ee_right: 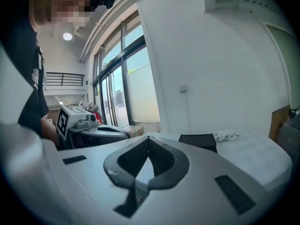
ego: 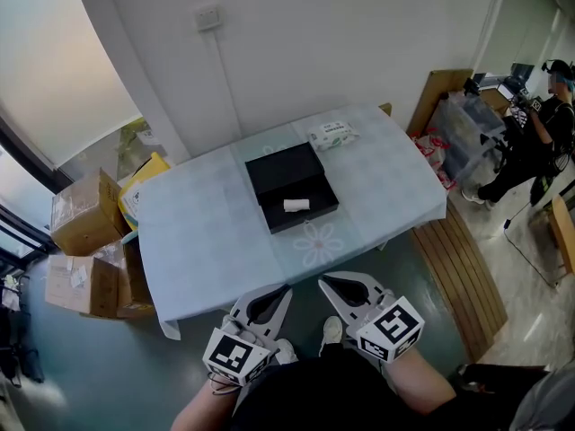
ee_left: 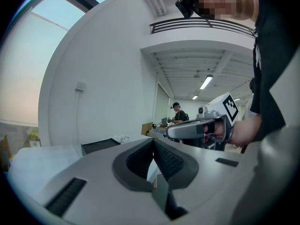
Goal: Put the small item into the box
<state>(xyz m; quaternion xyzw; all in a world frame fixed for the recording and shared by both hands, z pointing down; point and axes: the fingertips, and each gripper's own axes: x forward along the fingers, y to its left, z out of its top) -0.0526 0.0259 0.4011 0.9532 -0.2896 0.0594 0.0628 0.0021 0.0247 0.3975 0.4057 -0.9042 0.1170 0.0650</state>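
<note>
A shallow black box (ego: 289, 185) lies open near the middle of the table (ego: 207, 232). A small white item (ego: 296, 205) rests inside it, near its front wall. Both grippers hang close to the person's body, short of the table's near edge. The left gripper (ego: 286, 290) is shut and empty, its jaw tips meeting. The right gripper (ego: 323, 281) is also shut with nothing held. From the left gripper view the box (ee_left: 99, 146) shows low at the left; from the right gripper view the box (ee_right: 198, 141) shows past the jaw tips (ee_right: 148, 138).
A pack of wipes (ego: 331, 134) lies at the table's far side. Cardboard boxes (ego: 85, 241) stack on the floor at the left. A wooden slatted bench (ego: 463, 268) stands to the right. A person (ego: 530, 142) stands at the far right by clear bins.
</note>
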